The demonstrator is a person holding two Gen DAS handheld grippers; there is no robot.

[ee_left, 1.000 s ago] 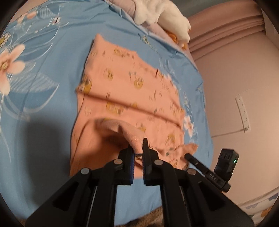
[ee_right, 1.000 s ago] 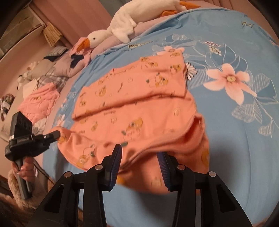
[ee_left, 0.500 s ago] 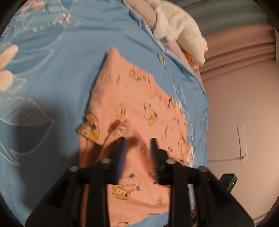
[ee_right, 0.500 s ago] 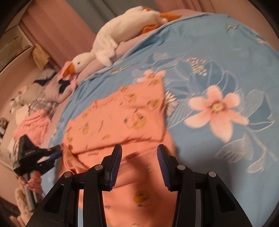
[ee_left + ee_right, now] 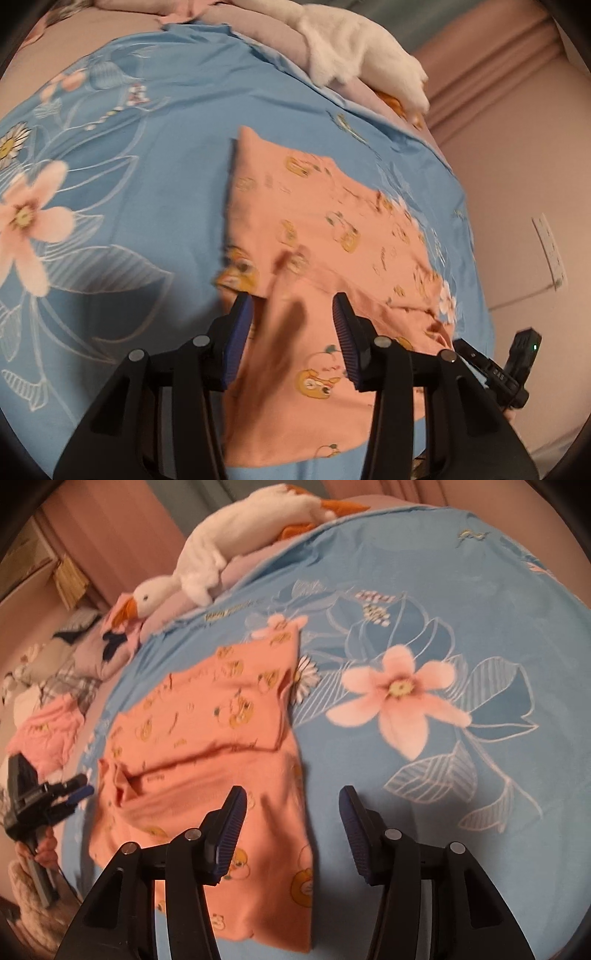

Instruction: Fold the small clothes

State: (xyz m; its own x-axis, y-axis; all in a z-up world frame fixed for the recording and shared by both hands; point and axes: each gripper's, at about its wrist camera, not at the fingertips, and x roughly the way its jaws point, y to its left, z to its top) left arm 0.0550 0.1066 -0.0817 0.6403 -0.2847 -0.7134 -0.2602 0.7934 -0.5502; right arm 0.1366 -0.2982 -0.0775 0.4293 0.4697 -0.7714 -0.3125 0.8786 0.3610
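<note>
An orange garment with yellow cartoon prints (image 5: 325,236) lies flat on the blue flowered bedsheet (image 5: 110,184), with a folded layer across its middle. My left gripper (image 5: 293,321) is open and empty just above the garment's near half. In the right wrist view the same garment (image 5: 207,738) lies to the left and below. My right gripper (image 5: 291,819) is open and empty over the garment's right edge. The left gripper (image 5: 79,794) also shows at the garment's far left edge in the right wrist view.
A white plush goose (image 5: 229,546) lies on pillows at the head of the bed. A pink garment (image 5: 48,731) lies at the far left by plaid bedding. The wall (image 5: 524,184) is close on the right of the bed.
My left gripper let go of the orange fabric it was pinching and opened. The lifted part now lies folded over the garment. Both grippers pulled back and up.
</note>
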